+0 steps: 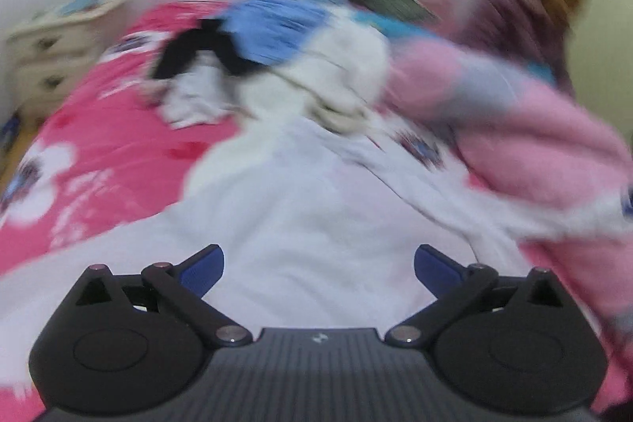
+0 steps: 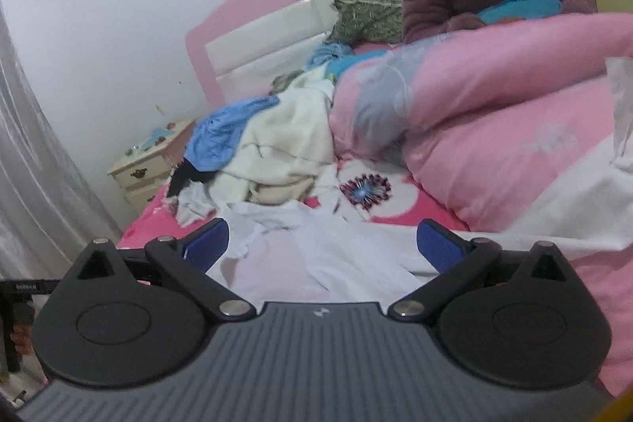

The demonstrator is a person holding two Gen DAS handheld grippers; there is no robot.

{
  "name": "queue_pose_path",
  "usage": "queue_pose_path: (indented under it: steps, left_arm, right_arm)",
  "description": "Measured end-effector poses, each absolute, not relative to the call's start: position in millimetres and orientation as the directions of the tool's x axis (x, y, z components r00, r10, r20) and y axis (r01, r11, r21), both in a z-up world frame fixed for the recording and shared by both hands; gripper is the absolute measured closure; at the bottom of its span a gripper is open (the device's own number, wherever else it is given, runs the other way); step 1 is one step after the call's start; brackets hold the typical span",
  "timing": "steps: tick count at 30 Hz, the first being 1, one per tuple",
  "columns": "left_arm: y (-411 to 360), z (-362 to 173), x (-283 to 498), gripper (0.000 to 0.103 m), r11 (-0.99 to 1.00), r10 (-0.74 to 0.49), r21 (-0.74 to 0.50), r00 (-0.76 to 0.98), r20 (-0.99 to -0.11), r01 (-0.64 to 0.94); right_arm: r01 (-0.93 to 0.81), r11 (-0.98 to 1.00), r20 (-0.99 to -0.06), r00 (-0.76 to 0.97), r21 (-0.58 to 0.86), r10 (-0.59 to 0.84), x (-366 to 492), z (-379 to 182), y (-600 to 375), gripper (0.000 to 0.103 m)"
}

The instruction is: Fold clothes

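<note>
left wrist view, blurred: left gripper [image 1: 319, 269] is hovering with jaws spread wide, gripping nothing, over a white garment [image 1: 316, 208] lying flat on the pink bedsheet [image 1: 99, 153]. right wrist view: right gripper [image 2: 322, 244] is likewise gaping empty above the white garment [image 2: 316, 248]; clothes pile [image 2: 273, 141] is sitting beyond, beside the pink duvet [image 2: 494, 129].

Spread flat on the bed [image 2: 399, 214] near its foot edge: a garment [image 2: 336, 256], directly before both open tongs. Behind it, toward the headboard [image 2: 253, 38], a heap of clothes [image 2: 277, 141]. Along the right edge, a bunched quilt [image 2: 494, 113]. Beside the head-left corner, a nightstand [image 2: 146, 169].
</note>
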State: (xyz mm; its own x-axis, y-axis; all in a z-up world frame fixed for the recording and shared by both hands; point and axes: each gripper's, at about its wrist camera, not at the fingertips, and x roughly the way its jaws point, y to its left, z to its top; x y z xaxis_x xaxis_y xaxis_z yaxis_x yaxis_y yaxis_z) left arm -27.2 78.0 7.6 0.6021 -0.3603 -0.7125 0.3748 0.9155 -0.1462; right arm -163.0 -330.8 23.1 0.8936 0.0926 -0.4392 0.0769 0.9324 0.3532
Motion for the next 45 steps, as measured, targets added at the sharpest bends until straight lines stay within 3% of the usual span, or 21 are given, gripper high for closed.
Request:
queue_pose_path:
  steps: [3,8,12,18,22,24,30,31,35,38,40,45]
  left_arm:
    - [34.3,-9.3,-28.8,0.000,0.867,-0.368,-0.057,0.559,-0.743,0.495]
    - [-29.5,-63.7,-39.3,0.000,0.768,-0.389,0.036,0.510,-0.767,0.640]
    - [-62.4,-95.8,-42.7,0.000,0.721,-0.432,0.069,0.524,-0.734,0.690]
    - [-75.5,-126.9,-10.4,0.009,0.832,-0.331,0.111,0.647,-0.687,0.543]
    - [-65.2,-134.3,17.1,0.016,0.885,-0.262,0.110,0.677,-0.688,0.453]
    - [-59.9,-138.1,30.8,0.021,0.903,-0.233,0.108,0.686,-0.690,0.416]
    - [-50.7,-149.4,60.4,0.064,0.933,-0.220,0.041,0.659,-0.719,0.356]
    - [-49.6,-150.3,63.1,0.076,0.936,-0.223,0.028,0.654,-0.723,0.350]
    - [-48.0,-155.0,65.8,0.085,0.938,-0.246,-0.012,0.643,-0.725,0.346]
    - [-46.8,-158.5,67.9,0.097,0.939,-0.264,-0.042,0.635,-0.726,0.342]
    - [-46.0,-160.1,68.8,0.101,0.939,-0.275,-0.062,0.631,-0.725,0.339]
    - [-45.3,-152.4,66.1,0.103,0.926,-0.341,-0.131,0.640,-0.689,0.353]
  right_arm:
    - [-0.005,0.952,-0.451,0.880,0.305,0.149,-135.3,16.7,-322.1,0.001]
    - [-0.132,0.942,-0.661,0.683,0.310,0.313,-39.1,-4.1,-285.6,0.001]
    - [-0.183,0.915,-0.724,0.563,0.361,0.398,49.8,-30.1,-246.0,0.001]
    - [-0.200,0.874,-0.713,0.513,0.442,0.478,139.9,-68.5,-198.1,0.003]
    - [-0.137,0.837,-0.697,0.493,0.529,0.521,183.1,-100.9,-184.4,0.011]
    - [-0.093,0.836,-0.712,0.478,0.541,0.514,201.2,-117.7,-177.8,0.018]
    - [-0.052,0.863,-0.742,0.485,0.503,0.463,237.8,-149.3,-167.4,0.030]
    - [-0.049,0.870,-0.752,0.481,0.490,0.451,241.8,-153.5,-166.4,0.031]
    - [-0.058,0.898,-0.781,0.471,0.437,0.411,252.8,-163.9,-161.7,0.038]
    - [-0.088,0.916,-0.793,0.473,0.391,0.384,253.0,-163.0,-160.0,0.059]
    - [-0.105,0.926,-0.797,0.479,0.363,0.367,251.4,-161.2,-160.7,0.087]
    - [-0.152,0.921,-0.756,0.532,0.357,0.381,244.0,-151.6,-162.6,0.097]
